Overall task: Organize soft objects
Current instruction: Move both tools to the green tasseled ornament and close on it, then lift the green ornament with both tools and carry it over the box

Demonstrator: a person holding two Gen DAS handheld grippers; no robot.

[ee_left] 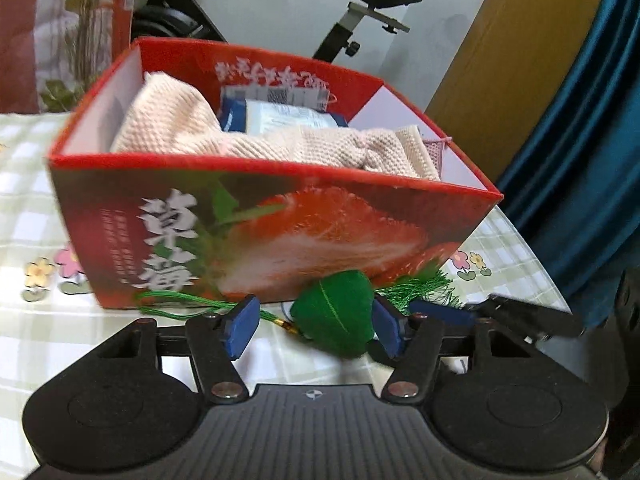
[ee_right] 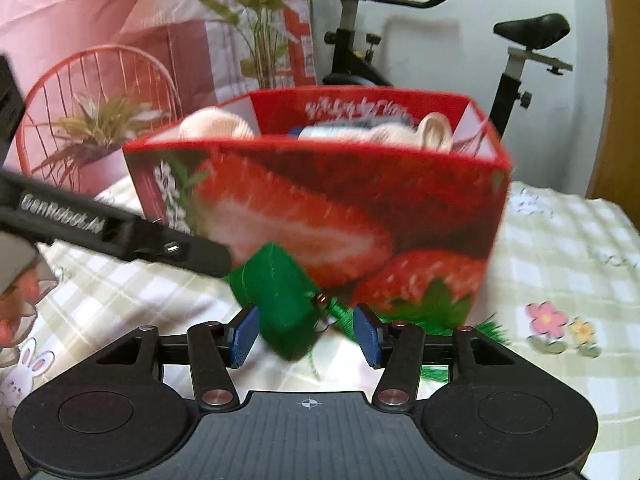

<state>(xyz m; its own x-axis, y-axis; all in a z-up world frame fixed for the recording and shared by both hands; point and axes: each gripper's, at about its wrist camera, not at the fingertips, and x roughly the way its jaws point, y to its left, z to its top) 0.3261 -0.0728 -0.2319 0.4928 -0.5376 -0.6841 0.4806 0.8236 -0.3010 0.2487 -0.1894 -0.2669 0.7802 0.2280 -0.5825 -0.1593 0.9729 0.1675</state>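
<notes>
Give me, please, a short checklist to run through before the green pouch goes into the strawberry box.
1. Green pouch lies on the tablecloth before the strawberry box: ok.
2. Pouch sits between left gripper pads: ok.
3. Left pads pressing it: not ok, gap on one side.
4. Right gripper open around it too: ok.
5. Room beside the pink towel: cannot tell.

The red strawberry-printed cardboard box (ee_left: 280,216) hides the lower parts of the peach waffle-knit towel (ee_left: 180,128) and the blue-and-white packet (ee_left: 280,118) inside it. Its printed characters are blurred in both views. The green tassel (ee_left: 424,288) of the green felt dumpling-shaped charm (ee_left: 336,316) runs partly behind a blue pad.
</notes>
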